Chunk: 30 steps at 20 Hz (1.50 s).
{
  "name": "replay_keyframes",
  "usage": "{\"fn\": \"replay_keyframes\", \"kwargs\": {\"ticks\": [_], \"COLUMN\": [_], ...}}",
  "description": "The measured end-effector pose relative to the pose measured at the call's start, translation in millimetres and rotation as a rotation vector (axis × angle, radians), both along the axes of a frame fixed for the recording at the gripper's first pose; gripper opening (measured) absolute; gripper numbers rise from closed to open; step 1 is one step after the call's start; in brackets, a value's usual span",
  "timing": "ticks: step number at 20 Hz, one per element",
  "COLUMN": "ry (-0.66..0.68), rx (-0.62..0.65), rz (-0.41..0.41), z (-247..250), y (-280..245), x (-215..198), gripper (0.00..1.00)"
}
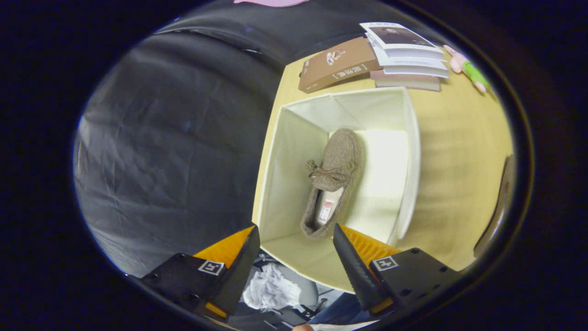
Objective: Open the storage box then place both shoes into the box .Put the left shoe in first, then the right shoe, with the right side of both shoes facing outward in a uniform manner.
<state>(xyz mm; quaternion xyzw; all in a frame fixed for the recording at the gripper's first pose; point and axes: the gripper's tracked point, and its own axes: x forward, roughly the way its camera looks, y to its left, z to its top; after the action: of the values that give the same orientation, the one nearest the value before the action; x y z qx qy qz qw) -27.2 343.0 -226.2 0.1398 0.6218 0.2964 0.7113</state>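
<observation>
The hand-held gripper (296,239) points steeply downward, its 2 fingers (351,264) spread wide apart with nothing pressed between them. Each finger tapers to a narrow tip, and both tips hang free, touching nothing.

One shoe (334,181) lies inside the open storage box (294,151), just beyond the hand-held gripper (296,239), fingers spread, holding nothing.

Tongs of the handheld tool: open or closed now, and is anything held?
Tongs: open, holding nothing, above the near edge of the cream fabric storage box containing one brown fuzzy slipper.
</observation>
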Motion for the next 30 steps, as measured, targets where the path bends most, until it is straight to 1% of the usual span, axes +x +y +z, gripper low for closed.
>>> {"fn": "replay_keyframes", "kwargs": {"ticks": [3, 5, 10, 13, 17, 21, 24, 26, 30], "ry": [-0.098, -0.137, -0.244, -0.276, -0.277, -0.257, -0.215, -0.186, -0.123], "rx": [-0.015, -0.025, -0.121, -0.199, -0.299, -0.393, -0.453, -0.491, -0.524], "rz": [0.010, 0.014, 0.050, 0.027, -0.023, -0.091, -0.125, -0.129, -0.164], "z": [21, 35, 55, 55, 40, 10, -22, -43, -90], "y": [-35, -61, -136, -190, -262, -331, -369, -388, -411], "x": [11, 14, 28, 41, 55, 69, 69, 65, 61], "gripper": [1.00, 1.00, 1.00, 1.00, 1.00, 1.00, 1.00, 1.00, 1.00]}}
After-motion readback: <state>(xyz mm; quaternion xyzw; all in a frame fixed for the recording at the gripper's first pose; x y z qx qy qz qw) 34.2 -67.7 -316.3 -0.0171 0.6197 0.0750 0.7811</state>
